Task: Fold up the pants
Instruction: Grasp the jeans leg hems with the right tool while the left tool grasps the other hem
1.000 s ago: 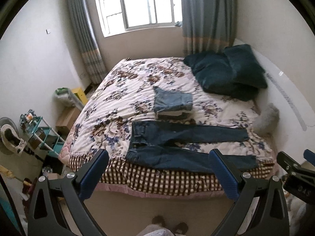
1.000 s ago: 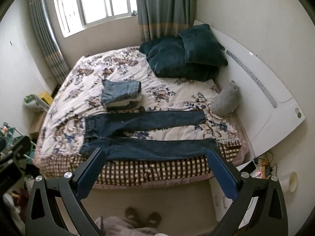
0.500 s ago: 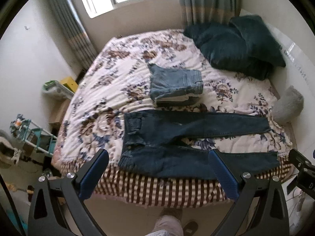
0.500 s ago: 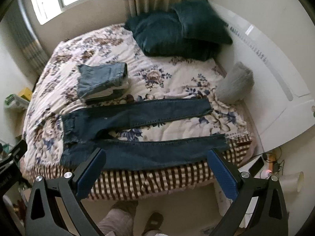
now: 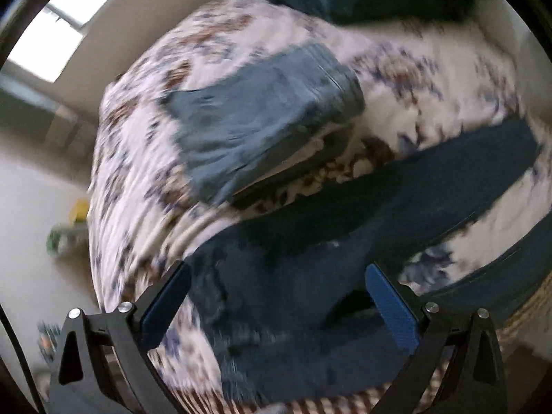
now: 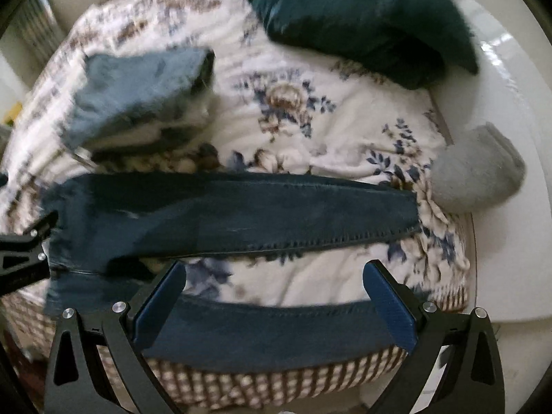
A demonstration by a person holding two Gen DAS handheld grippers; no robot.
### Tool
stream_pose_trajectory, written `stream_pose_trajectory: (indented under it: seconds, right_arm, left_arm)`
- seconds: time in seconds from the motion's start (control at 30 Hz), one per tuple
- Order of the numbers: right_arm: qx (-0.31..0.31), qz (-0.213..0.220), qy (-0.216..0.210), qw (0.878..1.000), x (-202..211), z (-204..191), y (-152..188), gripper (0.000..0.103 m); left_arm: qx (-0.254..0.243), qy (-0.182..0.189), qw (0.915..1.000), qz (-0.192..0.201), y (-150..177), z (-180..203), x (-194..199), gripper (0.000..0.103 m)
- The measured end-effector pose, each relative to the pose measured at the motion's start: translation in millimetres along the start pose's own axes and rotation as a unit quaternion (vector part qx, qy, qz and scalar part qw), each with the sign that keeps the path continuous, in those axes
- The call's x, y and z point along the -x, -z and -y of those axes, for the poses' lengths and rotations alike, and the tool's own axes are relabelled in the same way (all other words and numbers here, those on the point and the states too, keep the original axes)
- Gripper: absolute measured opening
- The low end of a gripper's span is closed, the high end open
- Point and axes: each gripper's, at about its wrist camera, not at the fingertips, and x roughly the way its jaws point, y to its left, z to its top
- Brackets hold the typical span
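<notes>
My left hand-held gripper point(image 5: 276, 302) is spread wide, its blue pads at the lower left and lower right of the left wrist view, with nothing between them. It hangs over the waist end of the pants point(image 5: 293, 276), which fill the lower middle of that frame as a dark blue mass; one leg runs off toward the right edge. The whole view is blurred, so I cannot tell whether the pads touch the cloth. Above the pants, in the centre of the frame, lies a folded stack point(image 5: 255, 117) of lighter denim on the floral bed point(image 5: 138, 179).

My right hand-held gripper point(image 6: 274, 305) is spread just as wide, holding nothing. In its view the pants point(image 6: 241, 217) lie flat across the bed point(image 6: 345, 138) with the legs parted: the far leg crosses the middle of the frame from left to right, and the near leg lies along the bottom, between and just beyond the pads, near the checked edge of the bed. The waist sits at the left, where part of the left gripper juts in from the edge. The stack point(image 6: 138, 100) rests in the upper left, dark pillows point(image 6: 362, 17) in the upper right, and a grey cushion point(image 6: 476, 169) at the right
</notes>
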Motion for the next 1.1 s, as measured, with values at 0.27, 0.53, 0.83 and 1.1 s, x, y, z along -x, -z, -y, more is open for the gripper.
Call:
stream_pose_trajectory:
  seconds: [0.27,0.53,0.83,1.1]
  right_arm:
    - [0.070,-0.080,0.007,0.994,-167.3,14.6,-41.4,0.103]
    - [0.210,-0.154,-0.019,0.965,-289.0,-9.2,-78.8,0.100]
    - [0.254,-0.174,-0.093,0.947,-313.5,-10.5,-96.0,0.067]
    - [0.237,-0.122,-0.104,0.958,-265.2,9.1,-68.7,0.015]
  left_arm:
    - [-0.136,0.037,0.9868,-0.079,-52.4,74.2,-141.0,0.078]
    - [-0.201,0.045,0.9716,-0.116,-76.2,95.1,-196.1,0.079]
    - [-0.238,0.081,0.9628,-0.099,-81.0,89.0,-194.9,0.064]
    - [-0.177,0.113,0.9755,-0.065,-64.8,62.3,-147.7,0.012]
